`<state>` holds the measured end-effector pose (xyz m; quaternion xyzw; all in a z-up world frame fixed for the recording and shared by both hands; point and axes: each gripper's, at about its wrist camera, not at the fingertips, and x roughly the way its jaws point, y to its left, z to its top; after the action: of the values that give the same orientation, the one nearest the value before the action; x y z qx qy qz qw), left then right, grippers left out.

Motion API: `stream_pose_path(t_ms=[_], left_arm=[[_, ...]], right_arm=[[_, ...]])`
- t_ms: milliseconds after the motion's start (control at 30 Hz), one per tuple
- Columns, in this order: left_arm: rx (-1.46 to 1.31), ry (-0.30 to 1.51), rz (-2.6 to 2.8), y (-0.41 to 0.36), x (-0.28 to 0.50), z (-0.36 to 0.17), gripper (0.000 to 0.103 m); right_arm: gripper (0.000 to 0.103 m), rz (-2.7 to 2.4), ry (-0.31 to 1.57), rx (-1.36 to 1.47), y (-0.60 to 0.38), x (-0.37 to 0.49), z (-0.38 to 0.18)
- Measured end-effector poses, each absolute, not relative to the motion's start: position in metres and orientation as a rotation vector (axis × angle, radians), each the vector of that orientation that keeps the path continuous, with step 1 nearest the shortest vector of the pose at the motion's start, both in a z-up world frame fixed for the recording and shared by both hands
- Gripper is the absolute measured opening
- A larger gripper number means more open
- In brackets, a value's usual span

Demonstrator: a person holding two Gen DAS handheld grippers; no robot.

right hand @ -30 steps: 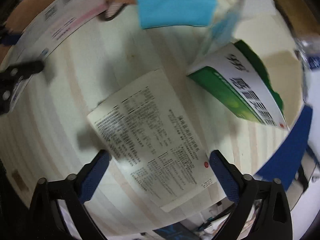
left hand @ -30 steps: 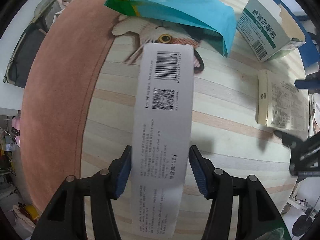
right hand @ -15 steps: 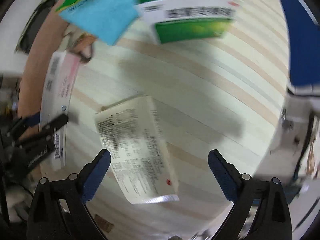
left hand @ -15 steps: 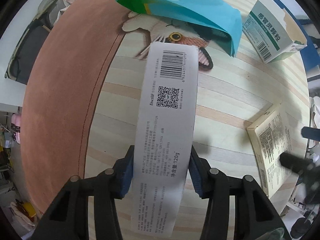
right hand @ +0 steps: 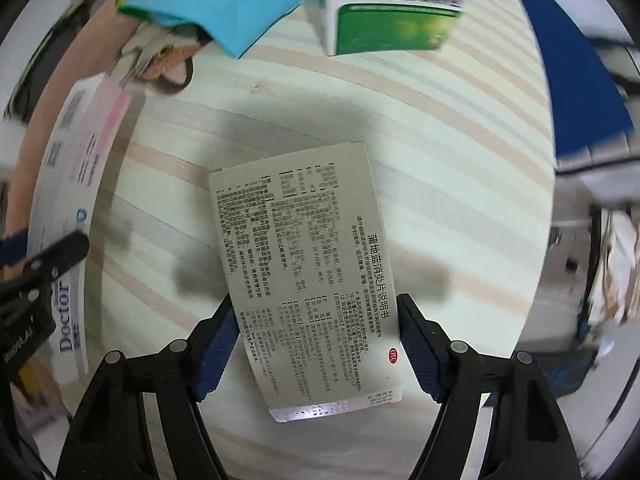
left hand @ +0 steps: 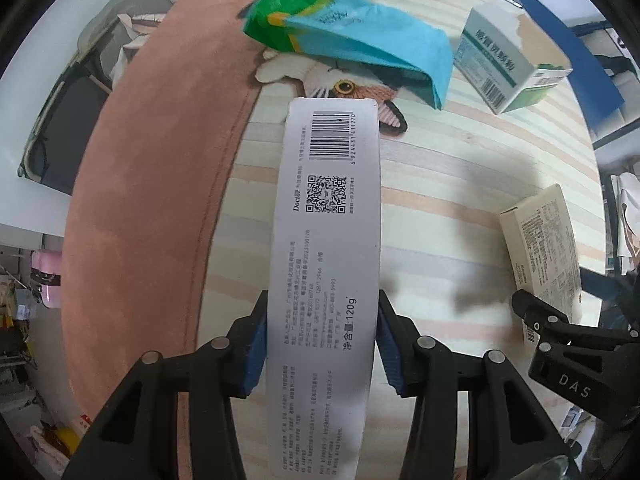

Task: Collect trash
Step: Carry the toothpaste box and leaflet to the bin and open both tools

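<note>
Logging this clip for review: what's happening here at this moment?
A person is collecting trash from a striped table with two tools. The left hand-held gripper is shut on a long white toothpaste box. The right hand-held gripper has closed around a cream medicine box. A blue-green pouch and a green-and-white box lie on the table.

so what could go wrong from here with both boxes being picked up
The left tool grips the long toothpaste box near its back end, so the long front part could droop or twist out. The right tool brackets the flat medicine box only at its near end, and its left pad looks barely touching, so it may pivot or slip. The tools sit close together and could bump.
</note>
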<state>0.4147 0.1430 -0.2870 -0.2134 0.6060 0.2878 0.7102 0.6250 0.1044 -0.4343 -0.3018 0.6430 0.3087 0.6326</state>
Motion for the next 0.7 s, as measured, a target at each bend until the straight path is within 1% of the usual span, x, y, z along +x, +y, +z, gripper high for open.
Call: stream_pose_path(t_ms=[167,400,500,600,700], left_arm=[[-0.467,1.297,0.627,0.135,0.389,-0.265,0.044],[-0.456,1.202,0.564,0.11,0.318,-0.228,0.044],[-0.438,1.157,0.518,0.099,0.282,-0.214,0.044],[-0.417,1.125,0.458,0.09,0.238,-0.204,0.044],[-0.401,1.124,0.4,0.082,0.193,-0.202,0.044]], right_arm=[[0.077,0.653,1.461,-0.518,0.071,0.599,-0.408],[0.077,0.609,1.424,-0.332,0.047,0.538,-0.366],[0.077,0.59,1.39,-0.281,0.03,0.491,-0.343],[0.077,0.562,1.357,-0.234,-0.006,0.442,-0.304],[0.077,0.522,1.338,-0.181,-0.032,0.385,-0.284]])
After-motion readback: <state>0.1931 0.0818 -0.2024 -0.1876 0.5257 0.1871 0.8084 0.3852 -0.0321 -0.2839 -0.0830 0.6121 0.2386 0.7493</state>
